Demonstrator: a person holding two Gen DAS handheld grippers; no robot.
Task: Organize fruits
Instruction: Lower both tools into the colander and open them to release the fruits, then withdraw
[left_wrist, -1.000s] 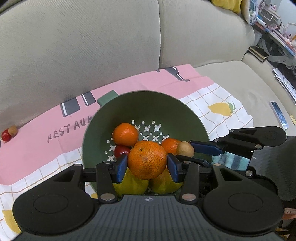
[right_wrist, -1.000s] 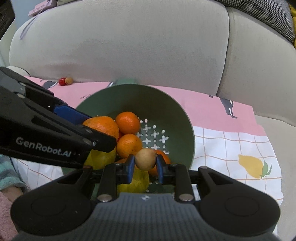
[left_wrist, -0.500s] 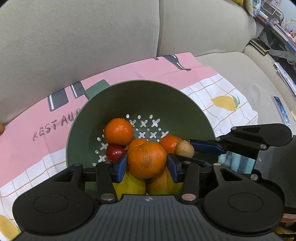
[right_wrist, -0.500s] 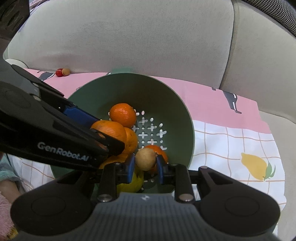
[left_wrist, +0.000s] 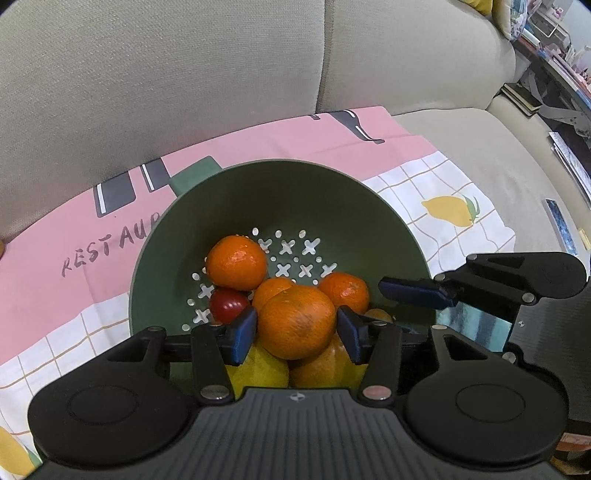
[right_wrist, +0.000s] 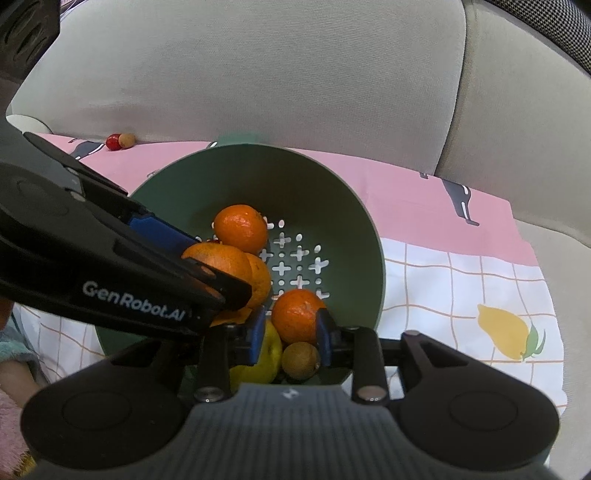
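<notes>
- Both grippers hang over the green bowl (left_wrist: 332, 192), which sits on a pink and checked cloth (left_wrist: 258, 140) spread on a beige sofa (left_wrist: 184, 74).
- Left gripper (left_wrist: 297, 328): the fingers have just been opening. The big orange (left_wrist: 297, 321) sits between the blue pads, with a thin gap on each side as far as this view shows, so it reads as let go and resting on top of the pile.
- Under that orange lie a yellow fruit (left_wrist: 258, 369) and another orange one (left_wrist: 321, 369), at the near wall of the bowl.
- Farther in: an orange (left_wrist: 236, 262) by the cross-shaped holes, a small red fruit (left_wrist: 229, 304) just below it, and two more oranges, one (left_wrist: 275, 291) and another (left_wrist: 345, 291), behind the big one.
- Right gripper (right_wrist: 290, 332): its fingers have also just been opening, and stand at a narrow spread. The little brown fruit (right_wrist: 301, 360) lies in the bowl below them, beside a yellow fruit (right_wrist: 271, 354), touching neither pad.
- Seen through that gap, an orange (right_wrist: 297, 315) sits behind the fingers in the bowl; whether the pads brush it I cannot tell.
- In the right view the left gripper (right_wrist: 207, 258) crosses from the left side with the big orange (right_wrist: 218, 260) at its tips.
- Back by the sofa cushion, on the cloth, a red fruit (right_wrist: 112, 142) and a brown one (right_wrist: 128, 139) sit touching, well apart from the bowl.
</notes>
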